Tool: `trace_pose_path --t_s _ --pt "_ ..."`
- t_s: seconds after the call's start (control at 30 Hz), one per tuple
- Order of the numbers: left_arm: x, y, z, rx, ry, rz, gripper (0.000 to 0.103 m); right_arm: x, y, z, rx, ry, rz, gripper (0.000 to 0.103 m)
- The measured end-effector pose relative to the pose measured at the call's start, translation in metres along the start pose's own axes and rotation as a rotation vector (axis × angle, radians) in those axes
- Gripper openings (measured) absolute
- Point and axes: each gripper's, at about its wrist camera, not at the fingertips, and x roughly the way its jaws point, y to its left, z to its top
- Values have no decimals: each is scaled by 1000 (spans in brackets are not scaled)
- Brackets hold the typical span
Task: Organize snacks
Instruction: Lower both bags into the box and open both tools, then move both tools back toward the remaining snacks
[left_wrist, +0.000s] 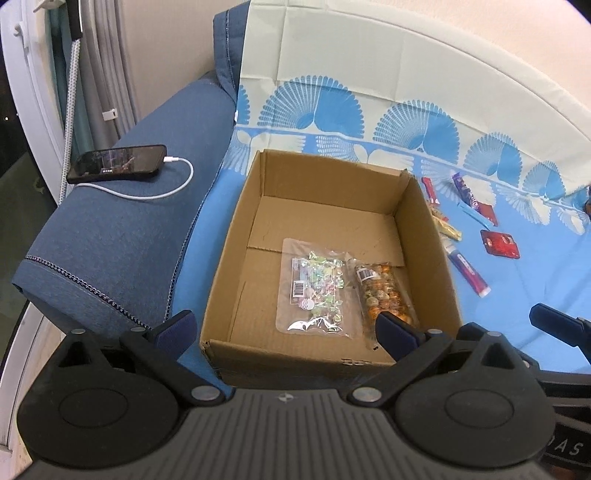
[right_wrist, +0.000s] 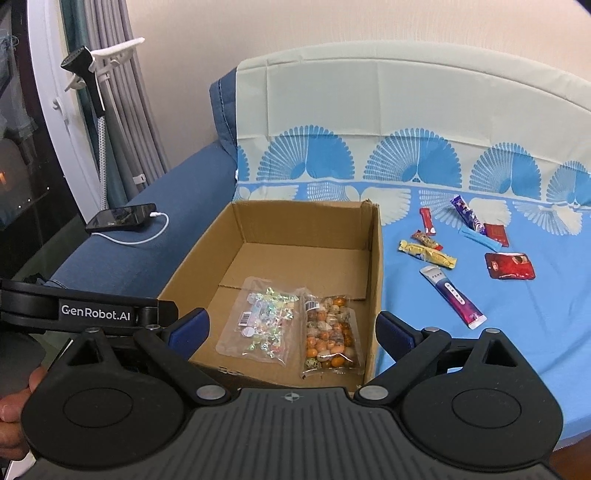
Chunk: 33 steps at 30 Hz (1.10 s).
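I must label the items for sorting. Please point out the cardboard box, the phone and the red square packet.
cardboard box (right_wrist: 373, 258): right wrist view, its right wall.
phone (left_wrist: 118, 163): left wrist view, middle of the screen.
red square packet (right_wrist: 510, 266): right wrist view, its centre.

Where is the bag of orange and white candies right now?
The bag of orange and white candies lies flat on the floor of the cardboard box, near its front right corner, right of the clear bag of shiny wrapped sweets.

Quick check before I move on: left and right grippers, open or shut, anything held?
Left gripper: open, holding nothing, above the cardboard box.
Right gripper: open, holding nothing.
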Motion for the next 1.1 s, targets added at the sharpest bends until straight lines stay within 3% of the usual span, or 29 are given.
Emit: trace_pose_path --t_s 0.7,1.1 --pt "-13 -11 2 28 -18 31 103 -15 -12 -4 42 -43 19 97" --pt "-8 -33 15 54 -14 23 103 -20 -47 1 121 -74 -29 97"
